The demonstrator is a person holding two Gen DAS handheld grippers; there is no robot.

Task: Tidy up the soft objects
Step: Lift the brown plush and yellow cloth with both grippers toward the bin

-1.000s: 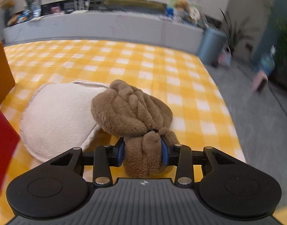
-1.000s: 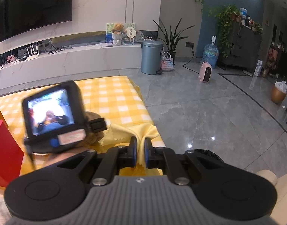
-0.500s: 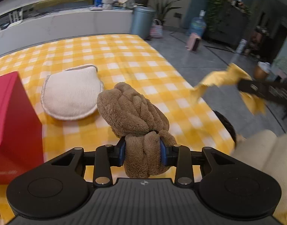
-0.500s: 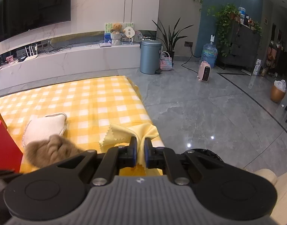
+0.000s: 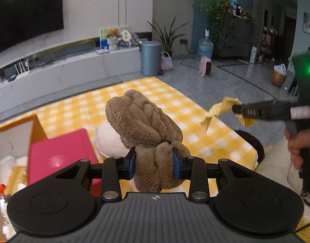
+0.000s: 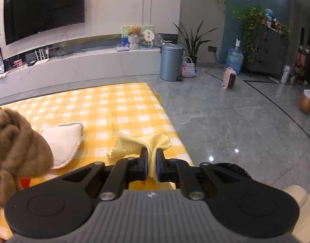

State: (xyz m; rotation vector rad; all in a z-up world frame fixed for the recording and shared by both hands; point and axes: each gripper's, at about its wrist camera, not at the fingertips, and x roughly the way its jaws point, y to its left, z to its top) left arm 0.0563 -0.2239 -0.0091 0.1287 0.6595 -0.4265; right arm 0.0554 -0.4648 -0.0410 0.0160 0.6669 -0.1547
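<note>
Now the left gripper (image 5: 154,163) is clamped, its blue pads partly apart, on the bunched end of a brown plush towel (image 5: 141,127), whose twisted bulk stands up ahead of the fingertips. A second ago that bundle lay on the yellow checked cloth (image 5: 175,109) against the white pad (image 5: 109,141); since then it has come up clear of the cloth, and the view has swung so that a pink box (image 5: 59,154) and, beyond it, an open orange box (image 5: 15,129) sit just left of the fingers. The white pad stays behind on the cloth, half hidden beyond the plush.

The right gripper (image 6: 151,167) has not moved — its jaws are nearly closed on a pinched fold of a thin yellow cleaning cloth (image 6: 138,143), the pinked edge fanning out ahead and to the left of the tips, above the table's corner.

So one soft item is airborne and heading toward the boxes — likely its destination — while the yellow cloth waits in hand and the pad is yet to be collected.
</note>
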